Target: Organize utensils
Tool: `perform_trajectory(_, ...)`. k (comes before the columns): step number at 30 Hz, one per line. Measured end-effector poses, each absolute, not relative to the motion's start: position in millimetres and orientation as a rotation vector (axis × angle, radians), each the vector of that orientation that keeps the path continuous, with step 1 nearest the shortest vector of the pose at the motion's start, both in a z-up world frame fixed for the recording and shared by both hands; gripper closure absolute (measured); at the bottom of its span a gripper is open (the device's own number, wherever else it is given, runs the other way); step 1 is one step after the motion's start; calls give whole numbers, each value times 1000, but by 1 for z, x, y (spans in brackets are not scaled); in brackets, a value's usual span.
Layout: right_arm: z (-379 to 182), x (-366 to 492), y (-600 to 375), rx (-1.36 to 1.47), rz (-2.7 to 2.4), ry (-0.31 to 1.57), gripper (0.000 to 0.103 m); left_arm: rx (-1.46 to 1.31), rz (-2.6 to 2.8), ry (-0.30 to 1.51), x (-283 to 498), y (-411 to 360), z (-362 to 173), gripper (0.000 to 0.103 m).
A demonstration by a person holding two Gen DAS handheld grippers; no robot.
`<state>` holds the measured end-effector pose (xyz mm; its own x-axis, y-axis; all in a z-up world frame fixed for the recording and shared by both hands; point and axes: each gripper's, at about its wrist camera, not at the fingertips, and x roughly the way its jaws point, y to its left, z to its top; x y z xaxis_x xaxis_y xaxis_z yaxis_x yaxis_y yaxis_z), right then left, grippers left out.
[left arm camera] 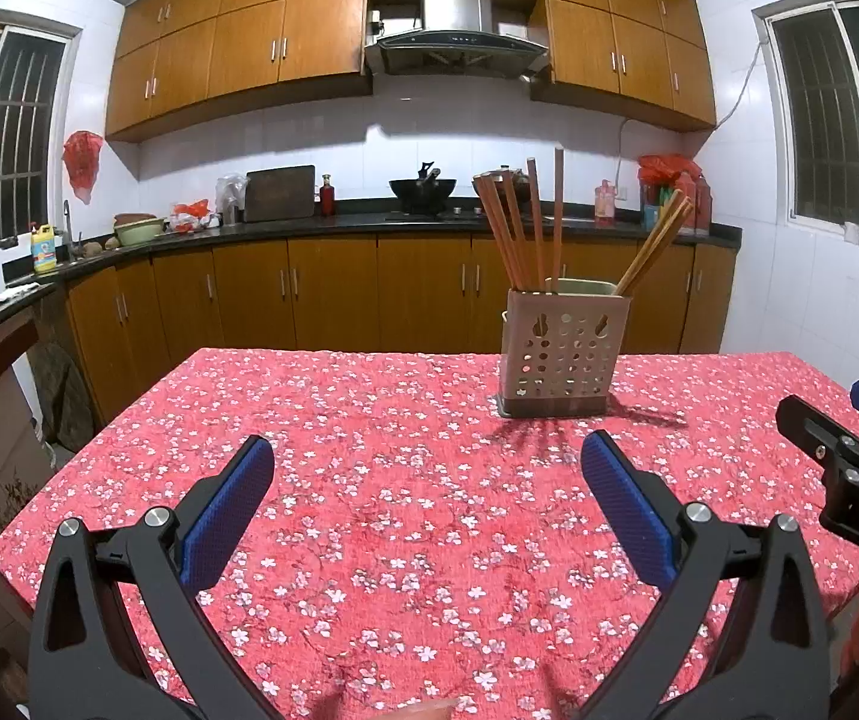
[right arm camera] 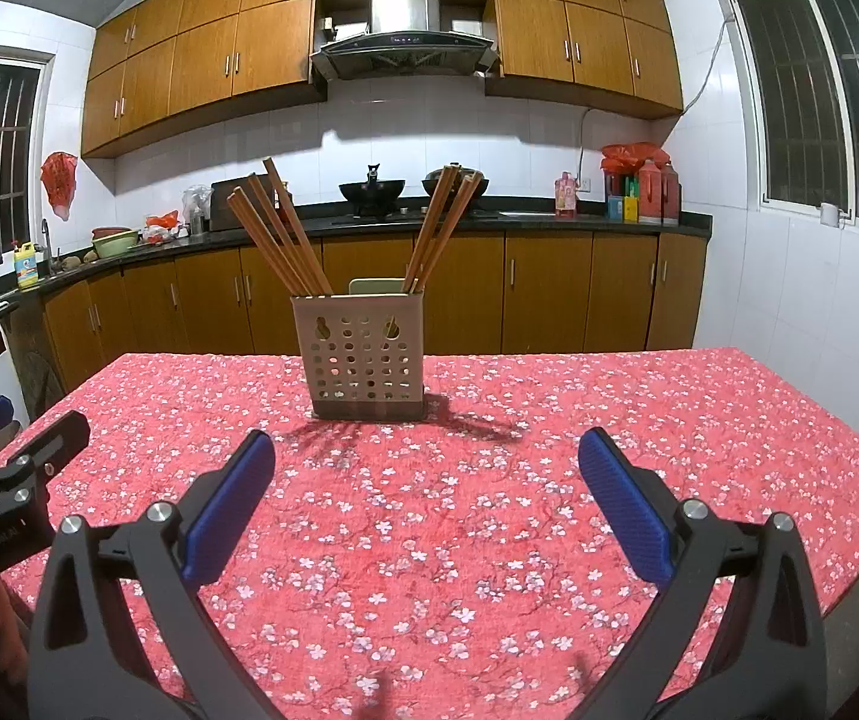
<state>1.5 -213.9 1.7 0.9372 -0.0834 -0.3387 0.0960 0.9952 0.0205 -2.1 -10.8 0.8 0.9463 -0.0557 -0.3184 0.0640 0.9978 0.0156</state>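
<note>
- Both my jaws stand wide apart with nothing between them: my left gripper (left arm camera: 428, 457) and my right gripper (right arm camera: 428, 453) hang over the near part of the table (left arm camera: 369, 480), blue pads (left arm camera: 230, 515) facing inward.
- From the left camera, my right gripper shows at the right edge of the frame, just beside my left one.
- Straight ahead of my right gripper, near the far edge of the flowered red tablecloth (right arm camera: 549, 480), stands the perforated beige utensil holder (right arm camera: 367, 356), upright and well apart from both grippers.
- Wooden chopsticks (right arm camera: 279, 237) lean out of the holder in two bunches, one to its left side and one (right arm camera: 442, 228) to its right.
- Behind the table runs a dark kitchen counter (right arm camera: 549, 207) with a wok (right arm camera: 371, 187) on it.
</note>
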Motion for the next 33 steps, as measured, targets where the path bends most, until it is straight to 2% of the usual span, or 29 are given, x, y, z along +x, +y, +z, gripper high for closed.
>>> perform_trajectory(33,0,1,-213,46,-92,347,4,27,-64,325,-2,-11,1,2)
